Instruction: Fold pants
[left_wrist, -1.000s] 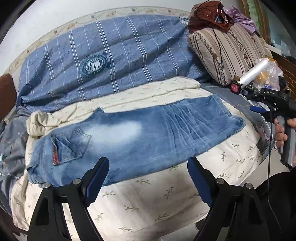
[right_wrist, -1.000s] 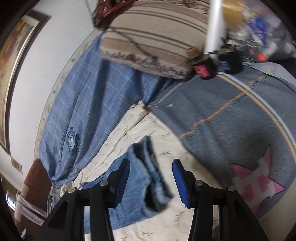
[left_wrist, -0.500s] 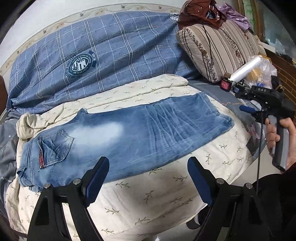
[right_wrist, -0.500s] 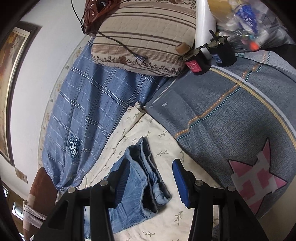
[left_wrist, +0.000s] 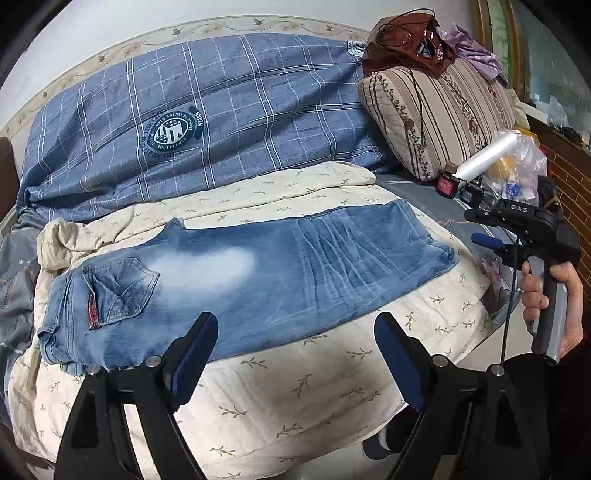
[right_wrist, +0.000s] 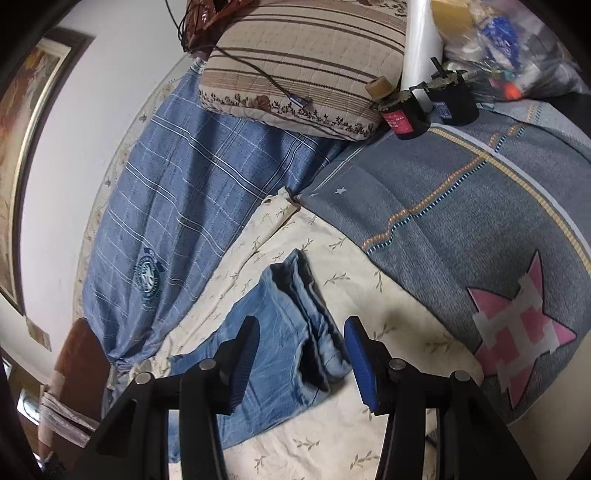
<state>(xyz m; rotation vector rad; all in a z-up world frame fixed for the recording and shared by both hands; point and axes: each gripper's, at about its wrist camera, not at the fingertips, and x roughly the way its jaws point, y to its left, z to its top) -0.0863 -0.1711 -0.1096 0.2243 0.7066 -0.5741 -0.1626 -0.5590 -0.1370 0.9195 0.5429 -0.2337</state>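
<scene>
Blue denim pants (left_wrist: 258, 280) lie flat on a cream leaf-print sheet (left_wrist: 280, 391), legs stacked, waist and back pocket at the left, hems at the right. My left gripper (left_wrist: 295, 350) is open and empty, above the sheet just in front of the pants' near edge. My right gripper (right_wrist: 301, 350) is open and empty, hovering over the stacked hems (right_wrist: 314, 314). It also shows in the left wrist view (left_wrist: 491, 240), held off the bed's right side past the hem end.
A blue plaid duvet (left_wrist: 207, 122) lies behind the pants. A striped pillow (left_wrist: 439, 114) with a brown bag and cable sits at the back right. Small jars and a plastic roll (right_wrist: 417, 81) stand on a grey star-pattern blanket (right_wrist: 461, 229).
The left wrist view has pulled back and shifted, so the pants sit more central. My right gripper has moved closer over the hems. Both stay open.
</scene>
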